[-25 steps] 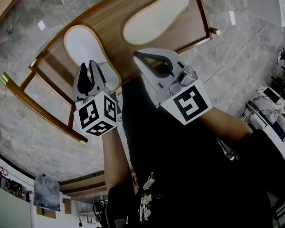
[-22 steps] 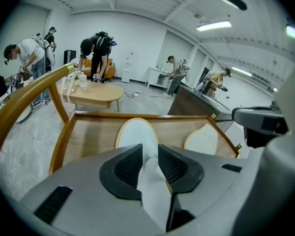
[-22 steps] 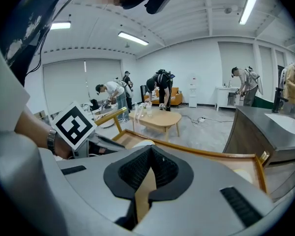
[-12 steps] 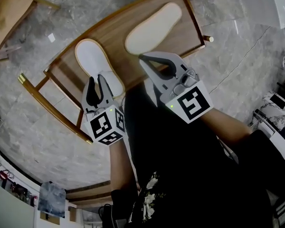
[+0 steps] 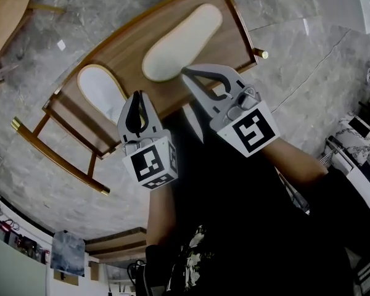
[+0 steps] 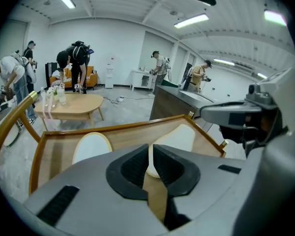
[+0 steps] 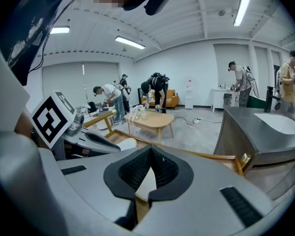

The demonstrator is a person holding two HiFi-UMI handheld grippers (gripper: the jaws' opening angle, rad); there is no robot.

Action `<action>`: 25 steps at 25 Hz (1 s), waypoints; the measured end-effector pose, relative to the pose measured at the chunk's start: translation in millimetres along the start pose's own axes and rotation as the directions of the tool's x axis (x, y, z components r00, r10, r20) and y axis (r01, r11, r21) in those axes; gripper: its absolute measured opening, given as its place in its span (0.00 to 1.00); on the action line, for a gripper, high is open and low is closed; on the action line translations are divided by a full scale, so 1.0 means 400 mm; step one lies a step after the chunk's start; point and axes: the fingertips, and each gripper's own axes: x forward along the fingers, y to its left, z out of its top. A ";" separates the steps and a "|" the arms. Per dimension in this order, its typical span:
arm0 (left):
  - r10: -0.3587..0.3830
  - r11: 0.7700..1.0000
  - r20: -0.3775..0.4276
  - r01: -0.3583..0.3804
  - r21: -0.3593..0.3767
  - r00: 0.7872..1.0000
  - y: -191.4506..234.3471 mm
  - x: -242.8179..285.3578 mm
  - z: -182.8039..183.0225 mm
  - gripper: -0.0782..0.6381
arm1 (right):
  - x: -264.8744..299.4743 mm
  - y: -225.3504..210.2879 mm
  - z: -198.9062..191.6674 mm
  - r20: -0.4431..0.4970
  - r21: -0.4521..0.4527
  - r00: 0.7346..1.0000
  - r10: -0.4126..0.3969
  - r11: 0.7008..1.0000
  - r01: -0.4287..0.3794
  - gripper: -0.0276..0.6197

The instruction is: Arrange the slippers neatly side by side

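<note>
**While the slippers lie apart and askew, the table's ends are the risk**

The white slipper [image 5: 102, 90] sits by the table's [image 5: 135, 29] left end, and the cream slipper [image 5: 182, 41] lies angled farther back. The left hand-held gripper [image 5: 138, 96] has just been closing to an empty slit; the right hand-held gripper [image 5: 187, 72] is closed and empty. A hard nudge could push the white slipper off that end. Bare wood between them leaves room.

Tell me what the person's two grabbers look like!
The grey plastic left claw and grey plastic right claw taper like beaks, lined with black ribbed pads. Each carries a white cube with black square markers. The person wears dark clothing. The left claw's jaws have just been closing, nothing between them.
</note>
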 end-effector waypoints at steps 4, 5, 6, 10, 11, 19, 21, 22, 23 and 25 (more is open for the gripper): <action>-0.049 0.999 -0.031 0.049 -0.014 0.998 -0.071 0.041 -0.022 0.16 | 0.000 -0.072 -0.020 -0.027 0.024 1.000 -0.001 1.000 0.002 0.04; -0.060 0.998 -0.043 0.059 -0.036 0.997 -0.089 0.049 -0.032 0.19 | -0.002 -0.088 -0.022 -0.026 0.015 1.000 -0.001 1.000 0.001 0.04; -0.071 0.996 -0.055 0.068 -0.058 0.996 -0.109 0.056 -0.041 0.21 | -0.003 -0.101 -0.026 -0.029 0.004 1.000 0.000 1.000 0.000 0.04; -0.120 0.990 -0.078 0.113 -0.088 0.990 -0.192 0.091 -0.062 0.22 | 0.003 -0.134 -0.038 -0.043 -0.029 0.999 0.023 0.999 -0.024 0.04; -0.138 0.988 -0.090 0.131 -0.085 0.986 -0.212 0.103 -0.066 0.22 | 0.005 -0.141 -0.037 -0.042 -0.047 0.999 0.031 0.998 -0.033 0.04; -0.205 0.974 -0.140 0.189 -0.122 0.969 -0.283 0.185 -0.088 0.25 | 0.048 -0.196 -0.034 -0.054 -0.131 0.993 0.101 0.986 -0.107 0.09; -0.218 0.970 -0.159 0.195 -0.146 0.963 -0.287 0.202 -0.102 0.25 | 0.064 -0.206 -0.048 -0.081 -0.158 0.990 0.116 0.979 -0.128 0.17; -0.223 0.967 -0.168 0.197 -0.159 0.960 -0.285 0.211 -0.108 0.25 | 0.078 -0.209 -0.053 -0.091 -0.176 0.988 0.128 0.974 -0.142 0.18; -0.227 0.965 -0.178 0.197 -0.171 0.958 -0.282 0.219 -0.116 0.25 | 0.093 -0.209 -0.054 -0.097 -0.194 0.984 0.146 0.967 -0.163 0.19; -0.230 0.962 -0.201 0.192 -0.194 0.952 -0.278 0.225 -0.139 0.25 | 0.116 -0.203 -0.054 -0.108 -0.217 0.975 0.193 0.953 -0.212 0.20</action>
